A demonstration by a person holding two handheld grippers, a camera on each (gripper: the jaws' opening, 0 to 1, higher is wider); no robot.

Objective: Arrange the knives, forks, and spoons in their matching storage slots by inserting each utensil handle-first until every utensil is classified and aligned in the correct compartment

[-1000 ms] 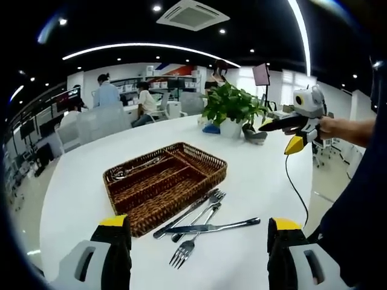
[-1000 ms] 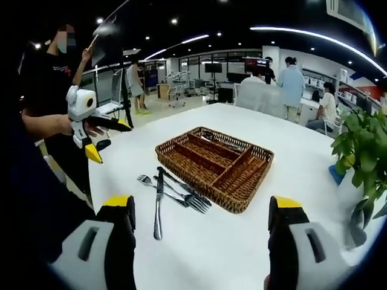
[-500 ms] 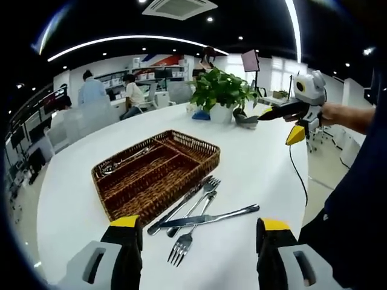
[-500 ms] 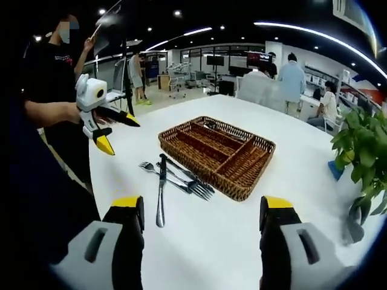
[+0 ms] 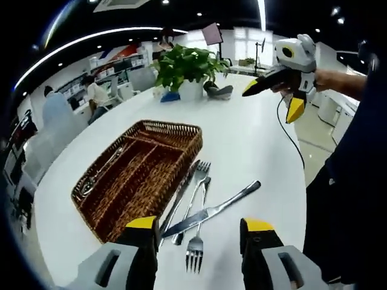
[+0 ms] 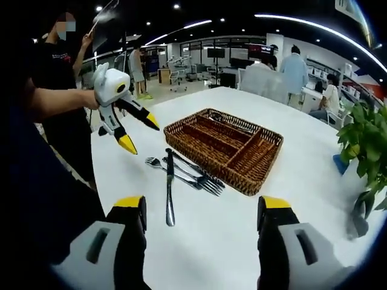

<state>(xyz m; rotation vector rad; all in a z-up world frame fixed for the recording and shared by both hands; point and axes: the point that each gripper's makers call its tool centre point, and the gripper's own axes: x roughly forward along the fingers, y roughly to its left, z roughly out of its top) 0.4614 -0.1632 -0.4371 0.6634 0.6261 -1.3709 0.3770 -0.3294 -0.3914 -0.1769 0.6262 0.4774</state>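
A potted plant (image 5: 184, 65) stands on the white table (image 5: 254, 145), with what looks like office desks beyond.

A woven brown wicker tray (image 6: 266, 158) sat rough-textured on the smooth, glossy white desk (image 6: 314, 181), beside polished metal knife (image 6: 170, 187) and forks (image 5: 196, 238); the claws (image 5: 199, 226) wore matt yellow-and-black plastic.

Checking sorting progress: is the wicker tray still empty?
Not empty. The wicker tray already holds utensils in its far compartment; a knife and forks lie on the table beside it.
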